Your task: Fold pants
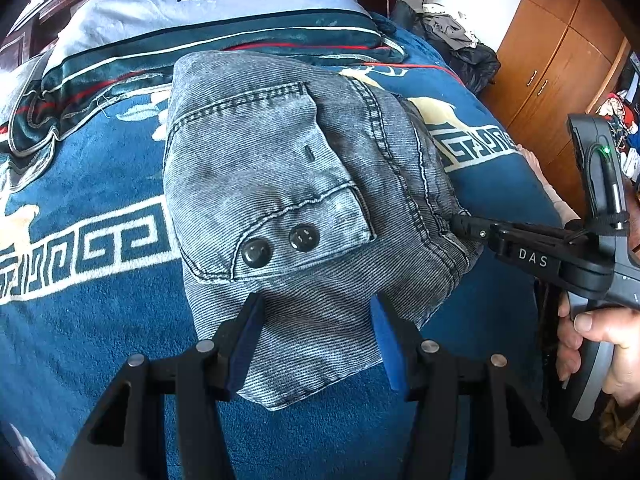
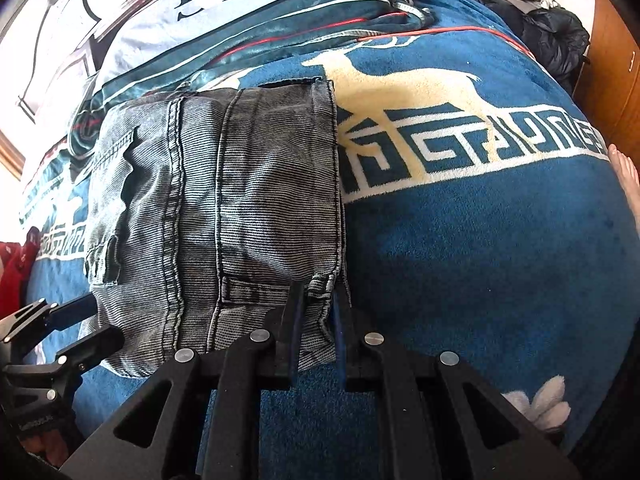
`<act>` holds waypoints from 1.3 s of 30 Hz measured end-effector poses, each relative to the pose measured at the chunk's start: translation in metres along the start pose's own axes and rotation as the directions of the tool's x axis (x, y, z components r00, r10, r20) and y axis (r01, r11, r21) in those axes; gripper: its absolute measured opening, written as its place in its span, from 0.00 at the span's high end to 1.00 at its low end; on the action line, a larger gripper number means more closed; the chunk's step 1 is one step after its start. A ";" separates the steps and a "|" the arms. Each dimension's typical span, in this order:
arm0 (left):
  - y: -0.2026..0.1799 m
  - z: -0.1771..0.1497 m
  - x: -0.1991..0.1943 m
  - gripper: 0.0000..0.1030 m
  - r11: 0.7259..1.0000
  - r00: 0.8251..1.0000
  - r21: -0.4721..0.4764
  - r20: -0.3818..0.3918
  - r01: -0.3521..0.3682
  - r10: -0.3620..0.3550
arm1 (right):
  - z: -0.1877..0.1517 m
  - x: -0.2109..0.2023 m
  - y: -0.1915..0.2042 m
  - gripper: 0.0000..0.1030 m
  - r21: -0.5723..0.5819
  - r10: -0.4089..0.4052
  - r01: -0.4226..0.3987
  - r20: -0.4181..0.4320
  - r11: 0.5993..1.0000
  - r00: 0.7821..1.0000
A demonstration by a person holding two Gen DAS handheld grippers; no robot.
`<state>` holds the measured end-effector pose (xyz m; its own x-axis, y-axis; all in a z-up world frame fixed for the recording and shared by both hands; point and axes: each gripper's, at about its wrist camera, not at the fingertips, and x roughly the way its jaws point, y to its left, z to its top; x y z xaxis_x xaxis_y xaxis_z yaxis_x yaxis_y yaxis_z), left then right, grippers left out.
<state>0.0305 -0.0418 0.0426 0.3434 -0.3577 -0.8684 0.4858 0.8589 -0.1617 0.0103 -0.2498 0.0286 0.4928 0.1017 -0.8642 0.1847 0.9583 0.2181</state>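
Grey denim pants (image 1: pixel 280 184) lie folded into a compact stack on a blue patterned blanket (image 1: pixel 100 320); a flap pocket with two black buttons (image 1: pixel 276 246) faces up. My left gripper (image 1: pixel 316 304) stands open at the stack's near edge, its blue pads on either side of the flat fabric. My right gripper (image 1: pixel 460 224) comes in from the right and is shut on the stack's side edge. In the right wrist view, the right gripper (image 2: pixel 319 300) pinches the near right corner of the pants (image 2: pixel 224 184), by a belt loop. The left gripper (image 2: pixel 102 318) sits at their left corner.
A pale pillow with a flower logo (image 1: pixel 208 0) lies at the head of the bed. Dark clothes (image 1: pixel 460 40) are piled at the far right beside a wooden wardrobe (image 1: pixel 560 60). A hand (image 1: pixel 600 332) holds the right gripper's handle. A bare foot (image 2: pixel 624 172) shows at the blanket's right edge.
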 end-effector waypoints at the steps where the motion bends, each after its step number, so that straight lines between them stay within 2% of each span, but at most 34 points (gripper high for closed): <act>1: 0.000 0.000 -0.001 0.44 1.000 1.000 -0.003 0.002 -0.004 0.004 | 0.000 0.000 0.001 0.90 -0.001 -0.004 0.004 0.001 1.000 1.000; 4: 0.003 0.001 -0.011 0.44 0.999 1.000 -0.041 0.015 0.006 -0.005 | 0.003 -0.004 0.003 0.79 -0.003 -0.009 0.009 -0.006 1.000 1.000; 5: 0.007 0.001 -0.017 0.44 0.997 0.999 -0.069 0.026 0.030 -0.029 | 0.005 -0.008 0.002 0.71 -0.004 -0.013 0.013 -0.006 1.000 1.000; 6: 0.013 0.000 -0.022 0.42 0.993 0.998 -0.099 0.039 0.056 -0.053 | 0.007 -0.013 0.000 0.58 -0.003 -0.007 0.007 -0.003 1.000 1.000; 7: 0.019 0.000 -0.028 0.35 0.988 0.996 -0.130 0.053 0.079 -0.072 | 0.008 -0.020 -0.004 0.49 0.012 0.017 -0.017 0.008 1.000 1.000; 8: 0.028 0.001 -0.034 0.24 0.981 0.993 -0.167 0.074 0.102 -0.091 | 0.007 -0.025 -0.008 0.34 0.030 0.039 -0.039 0.024 0.999 0.999; 9: 0.035 0.002 -0.039 0.19 0.973 0.990 -0.197 0.097 0.117 -0.099 | 0.008 -0.033 -0.014 0.27 0.057 0.069 -0.072 0.053 0.996 0.996; 10: 0.042 0.003 -0.044 0.14 0.968 0.988 -0.221 0.119 0.122 -0.097 | 0.008 -0.038 -0.019 0.27 0.077 0.092 -0.098 0.077 0.992 0.993; 12: 0.057 0.008 -0.047 0.13 0.959 0.987 -0.258 0.139 0.119 -0.085 | 0.013 -0.042 -0.024 0.26 0.101 0.139 -0.147 0.086 0.984 0.987; 14: 0.068 0.016 -0.042 0.13 0.953 0.990 -0.281 0.117 0.113 -0.083 | 0.019 -0.037 -0.027 0.26 0.122 0.185 -0.193 0.073 0.974 0.980; 18: 0.081 0.031 -0.028 0.13 0.957 0.994 -0.276 0.082 0.087 -0.067 | 0.032 -0.019 -0.027 0.26 0.129 0.215 -0.221 0.059 0.967 0.975; 23: 0.092 0.047 -0.004 0.13 0.951 0.994 -0.290 0.047 0.106 -0.096 | 0.035 0.006 -0.026 0.26 0.130 0.253 -0.254 0.024 0.958 0.967; 25: 0.093 0.051 0.007 0.13 0.955 0.997 -0.285 0.021 0.079 -0.076 | 0.034 0.019 -0.027 0.24 0.139 0.264 -0.262 0.007 0.955 0.965; 27: 0.096 0.055 0.021 0.12 0.962 0.999 -0.272 -0.017 0.036 -0.042 | 0.033 0.024 -0.029 0.22 0.145 0.281 -0.281 0.020 0.949 0.960; 28: 0.098 0.055 0.027 0.10 0.960 0.999 -0.276 -0.026 0.036 -0.045 | 0.034 0.026 -0.030 0.22 0.144 0.288 -0.289 0.027 0.947 0.957; 31: 0.105 0.054 0.042 0.07 0.945 0.996 -0.319 -0.031 0.067 -0.081 | 0.039 0.030 -0.027 0.25 0.115 0.284 -0.284 0.014 0.952 0.959; 32: 0.107 0.053 0.045 0.08 0.940 0.996 -0.332 -0.025 0.077 -0.090 | 0.041 0.031 -0.026 0.28 0.110 0.287 -0.286 0.010 0.952 0.958; 33: 0.107 0.053 0.047 0.08 0.938 0.996 -0.337 -0.018 0.081 -0.092 | 0.042 0.033 -0.025 0.36 0.114 0.297 -0.295 0.005 0.949 0.955; 34: 0.105 0.054 0.049 0.11 0.940 0.996 -0.333 -0.011 0.079 -0.088 | 0.043 0.034 -0.025 0.43 0.125 0.313 -0.311 0.003 0.942 0.950; 35: 0.102 0.054 0.049 0.29 0.942 0.996 -0.325 -0.004 0.087 -0.094 | 0.045 0.037 -0.024 0.52 0.144 0.350 -0.346 -0.004 0.927 0.937; 36: 0.098 0.056 0.050 0.38 0.937 0.991 -0.326 0.002 0.124 -0.130 | 0.045 0.039 -0.023 0.53 0.165 0.364 -0.357 -0.013 0.919 0.931; 39: 0.095 0.058 0.048 0.48 0.927 0.990 -0.349 0.016 0.139 -0.143 | 0.046 0.036 -0.014 0.63 0.142 0.338 -0.333 -0.013 0.932 0.941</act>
<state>0.1396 0.0016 0.0130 0.2835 -0.4826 -0.8287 0.2172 0.8740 -0.4346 0.0651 -0.2719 0.0152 0.5149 0.4235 -0.7454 0.1291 0.8213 0.5557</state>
